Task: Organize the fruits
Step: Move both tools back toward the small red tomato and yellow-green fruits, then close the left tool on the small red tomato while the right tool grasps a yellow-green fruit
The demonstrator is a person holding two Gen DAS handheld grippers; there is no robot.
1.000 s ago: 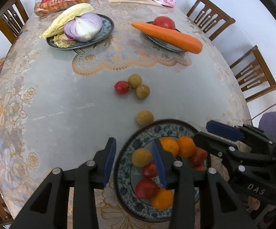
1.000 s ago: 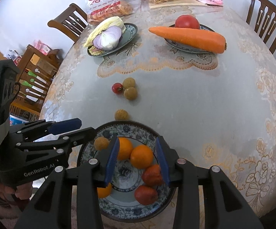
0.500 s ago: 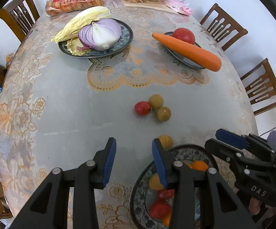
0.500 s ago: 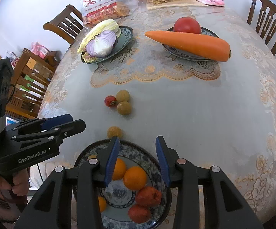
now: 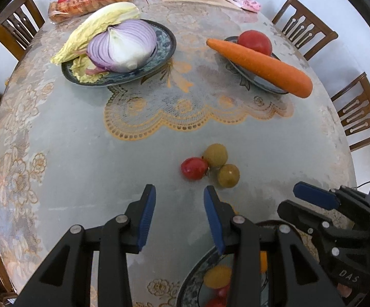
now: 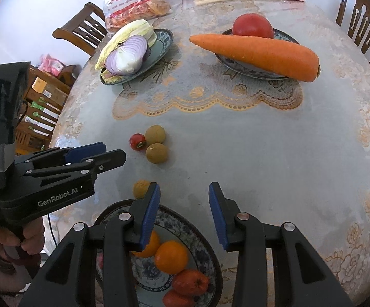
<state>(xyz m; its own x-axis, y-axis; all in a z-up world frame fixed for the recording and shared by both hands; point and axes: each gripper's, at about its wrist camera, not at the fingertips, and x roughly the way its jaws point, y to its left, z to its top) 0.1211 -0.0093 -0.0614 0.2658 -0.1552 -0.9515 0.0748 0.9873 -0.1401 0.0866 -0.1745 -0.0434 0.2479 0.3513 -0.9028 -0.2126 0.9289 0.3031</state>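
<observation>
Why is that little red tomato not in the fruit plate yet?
It is out: the little red tomato lies on the tablecloth beside two yellowish fruits, apart from the fruit plate. Why, the pictures cannot tell.

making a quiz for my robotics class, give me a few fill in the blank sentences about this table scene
1. The carrot lies across a plate beside a red ____.
2. The cherry tomato sits on the cloth beside ____ yellow-green fruits.
3. Both the left gripper and the right gripper have their jaws ____.
4. The halved onion shares its plate with a ____ leaf.

Missing words: tomato; two; open; cabbage
</observation>
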